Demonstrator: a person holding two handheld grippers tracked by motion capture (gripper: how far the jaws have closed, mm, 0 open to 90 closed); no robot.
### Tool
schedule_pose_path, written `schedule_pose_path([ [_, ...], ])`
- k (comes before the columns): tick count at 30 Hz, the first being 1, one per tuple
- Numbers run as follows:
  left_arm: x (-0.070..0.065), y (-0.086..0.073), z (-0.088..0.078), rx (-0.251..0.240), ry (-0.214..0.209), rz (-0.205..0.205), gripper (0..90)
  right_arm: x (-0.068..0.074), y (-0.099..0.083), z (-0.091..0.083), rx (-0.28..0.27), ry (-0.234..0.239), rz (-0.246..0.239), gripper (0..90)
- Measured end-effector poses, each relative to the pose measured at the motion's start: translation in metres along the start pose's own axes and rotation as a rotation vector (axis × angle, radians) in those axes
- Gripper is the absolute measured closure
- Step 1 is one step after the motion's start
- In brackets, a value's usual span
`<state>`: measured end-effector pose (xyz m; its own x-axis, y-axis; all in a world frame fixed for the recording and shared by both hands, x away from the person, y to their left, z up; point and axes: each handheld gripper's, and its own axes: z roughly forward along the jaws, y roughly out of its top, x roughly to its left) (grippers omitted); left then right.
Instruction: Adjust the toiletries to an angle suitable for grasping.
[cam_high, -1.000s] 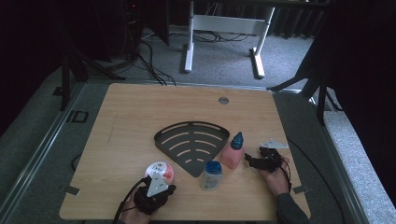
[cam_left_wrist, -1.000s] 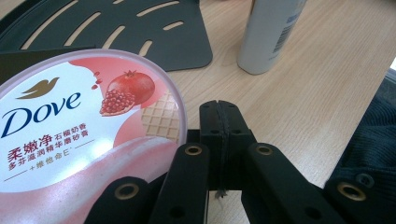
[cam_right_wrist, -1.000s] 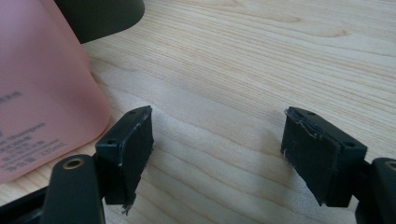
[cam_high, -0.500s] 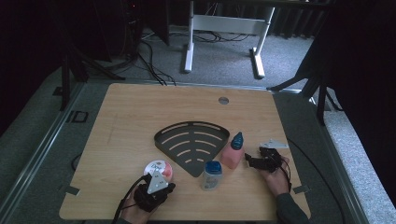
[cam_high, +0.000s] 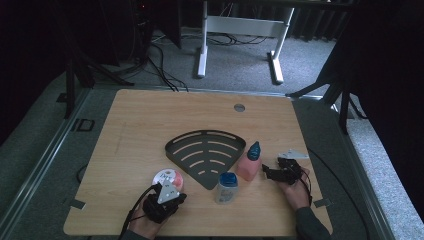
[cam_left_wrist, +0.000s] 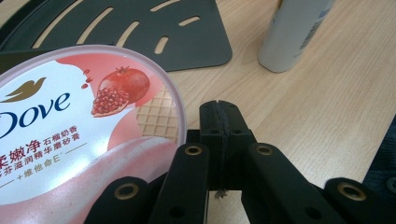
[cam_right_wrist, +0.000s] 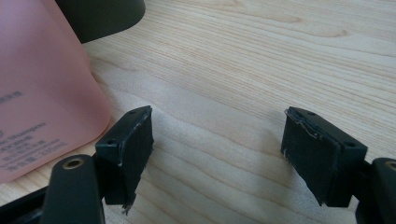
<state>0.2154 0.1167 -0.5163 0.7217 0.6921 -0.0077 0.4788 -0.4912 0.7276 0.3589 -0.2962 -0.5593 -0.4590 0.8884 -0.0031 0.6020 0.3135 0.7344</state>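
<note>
Your left gripper (cam_high: 172, 192) sits at the near edge of the wooden table (cam_high: 150, 120), jaws pressed flat together with nothing between them, right beside the round Dove tub (cam_left_wrist: 70, 126), which lies just to their left in the left gripper view. Your right gripper (cam_right_wrist: 217, 154) has its jaws spread wide over bare wood, with the pink bottle (cam_high: 248, 165) just beside one jaw. The white bottle with the blue cap (cam_high: 226, 187) stands by the dark fan-shaped rack (cam_high: 205, 152)

The high view looks down on the whole table (cam_high: 150, 120), while both gripper views skim it closely, sharing the black slotted tray (cam_left_wrist: 140, 32) beyond their jaws.
</note>
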Motion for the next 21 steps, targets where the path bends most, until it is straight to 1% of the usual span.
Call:
schedule_pose_path([
  [13,0.0054,0.0016,0.0014,0.003,0.008,0.000,89.8,0.0000,0.0000,0.0000,0.000,0.000,0.000,24.6],
  [21,0.0061,0.0027,0.0025,0.005,0.014,0.001,89.8,0.0000,0.0000,0.0000,0.000,0.000,0.000,24.6],
])
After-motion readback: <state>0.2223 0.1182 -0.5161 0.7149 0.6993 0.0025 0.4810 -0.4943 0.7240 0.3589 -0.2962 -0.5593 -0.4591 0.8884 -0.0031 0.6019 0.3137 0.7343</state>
